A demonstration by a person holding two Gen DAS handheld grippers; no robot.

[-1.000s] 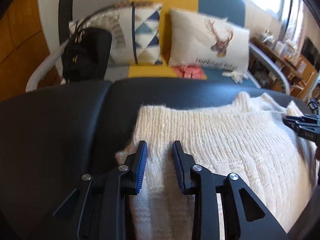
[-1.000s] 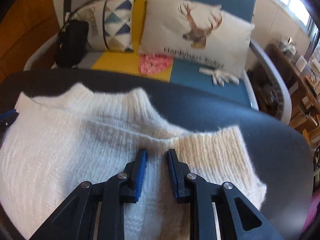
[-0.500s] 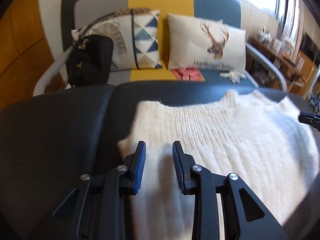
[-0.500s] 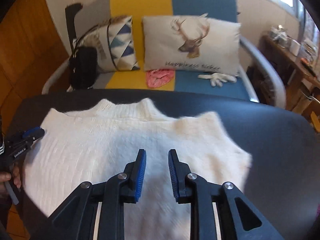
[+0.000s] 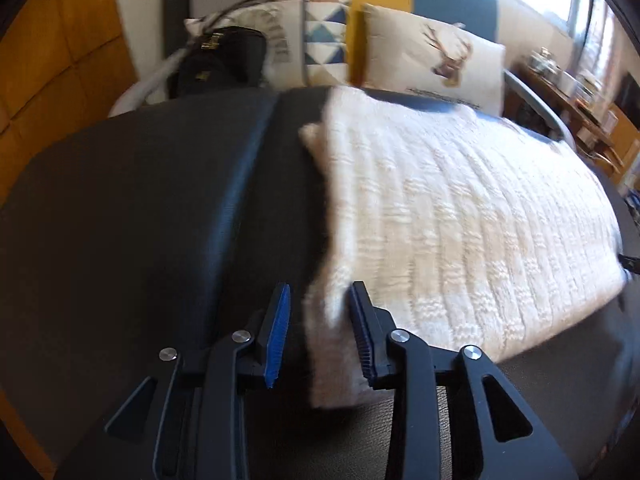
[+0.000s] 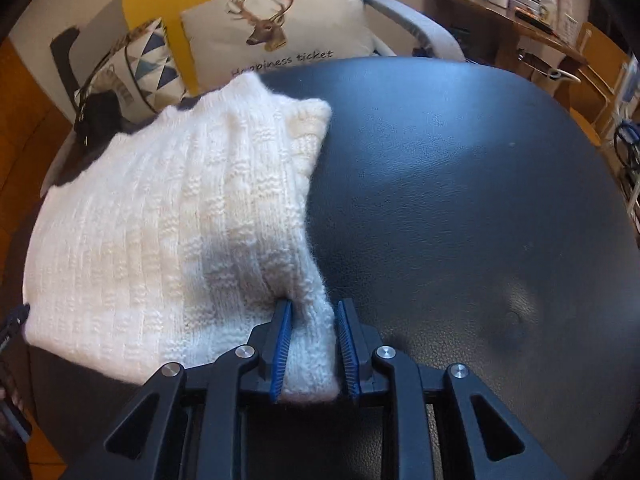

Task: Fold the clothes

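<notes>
The big black leather table [image 6: 460,200] carried a fluffy white knitted sweater [image 6: 160,232] lying flat. The left gripper [image 5: 318,332] was opening around its near corner. The right gripper [image 6: 314,344] pinched its other near corner.

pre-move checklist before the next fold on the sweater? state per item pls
1. Sweater flat on the black table: ok, no bunching visible.
2. Right gripper at the near right hem corner: ok, knit sits between the fingers; firm pinch: cannot tell.
3. Left gripper at the near left corner: not ok, jaws are opening, and cloth lies by the right finger only, clear of the left pad.
4. Both grippers on matching corners: ok, each is at a near hem corner.
5. Room on the table for the fold: ok, bare surface to both sides.
6. Far collar edge lying straight: cannot tell, blurred in the left view.
</notes>
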